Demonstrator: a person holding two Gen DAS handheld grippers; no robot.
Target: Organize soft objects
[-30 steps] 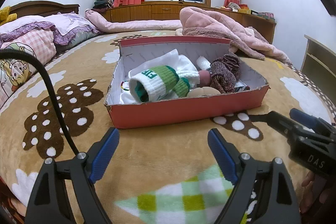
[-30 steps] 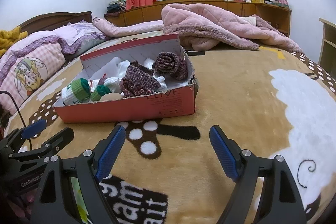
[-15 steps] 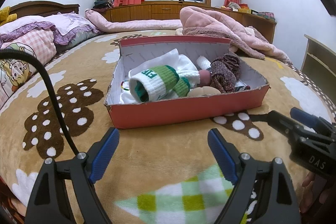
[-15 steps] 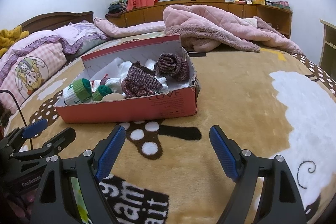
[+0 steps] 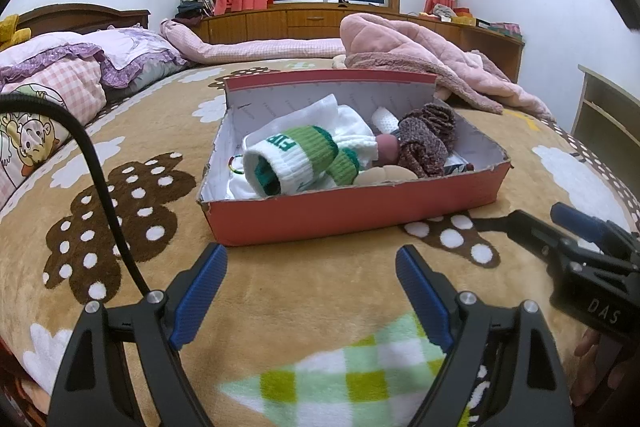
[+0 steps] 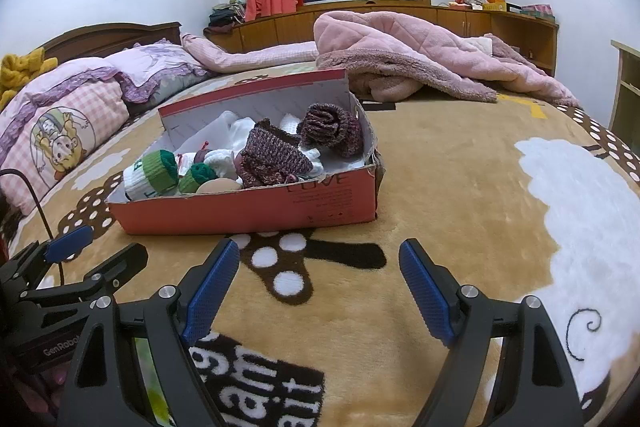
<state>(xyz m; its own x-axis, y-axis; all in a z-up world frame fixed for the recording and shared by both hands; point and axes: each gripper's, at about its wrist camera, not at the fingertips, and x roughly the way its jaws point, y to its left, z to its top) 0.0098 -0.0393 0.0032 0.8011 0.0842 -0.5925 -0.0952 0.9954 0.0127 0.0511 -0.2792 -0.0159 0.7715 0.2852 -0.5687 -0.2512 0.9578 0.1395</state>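
Note:
A red cardboard box [image 5: 352,211] [image 6: 280,207] lies on the bed and holds soft things: a white sock with green bands [image 5: 292,159] [image 6: 154,175], maroon knit socks [image 5: 426,139] [image 6: 304,143] and white cloth [image 5: 320,115]. My left gripper [image 5: 312,291] is open and empty, hovering just short of the box's near wall. My right gripper [image 6: 320,287] is open and empty, in front of the box's right end. Each gripper shows at the edge of the other's view [image 5: 576,243] [image 6: 84,259].
The bed is covered by a tan patterned blanket [image 5: 140,187]. Pillows [image 6: 60,131] lie at the left by the headboard. A rumpled pink quilt [image 6: 400,55] lies behind the box. A wooden shelf [image 5: 608,107] stands at the right. A black cable [image 5: 104,187] crosses the left.
The right wrist view has drifted slightly, so the box sits a bit further right in it. The left gripper and the box's contents have not visibly moved.

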